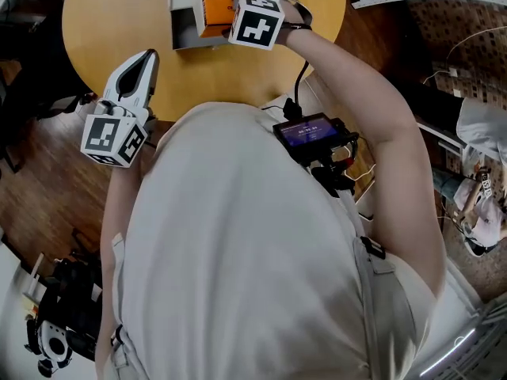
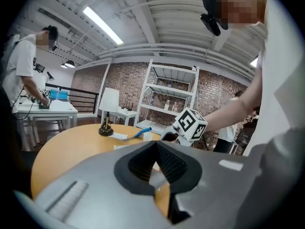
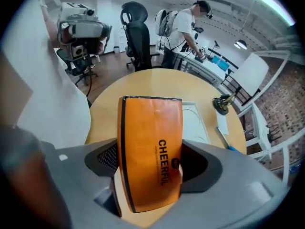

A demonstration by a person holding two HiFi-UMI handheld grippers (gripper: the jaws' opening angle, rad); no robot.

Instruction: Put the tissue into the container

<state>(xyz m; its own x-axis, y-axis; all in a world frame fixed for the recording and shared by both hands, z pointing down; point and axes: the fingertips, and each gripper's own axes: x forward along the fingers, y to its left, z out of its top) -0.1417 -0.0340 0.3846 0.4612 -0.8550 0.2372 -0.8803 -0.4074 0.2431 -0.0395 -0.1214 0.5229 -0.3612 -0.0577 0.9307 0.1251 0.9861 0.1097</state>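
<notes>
An orange tissue pack [image 1: 215, 8] [image 3: 151, 128] with black print is clamped between the jaws of my right gripper [image 1: 207, 20] [image 3: 150, 168]. It hangs above the round wooden table [image 1: 119, 22], right over the near edge of a white container [image 1: 184, 18] [image 3: 196, 123]. My left gripper [image 1: 146, 58] [image 2: 155, 149] hovers at the table's near-left edge, fingers together and empty. It points toward the right gripper's marker cube [image 2: 189, 125].
A small lamp [image 2: 106, 113] [image 3: 221, 104] and a blue pen [image 2: 142, 131] [image 3: 224, 142] sit on the table's far side. Beyond it are a black office chair [image 3: 138, 32], a white shelf [image 2: 171, 97] and a person at a desk [image 2: 28, 66]. A screen device [image 1: 309, 133] hangs at my chest.
</notes>
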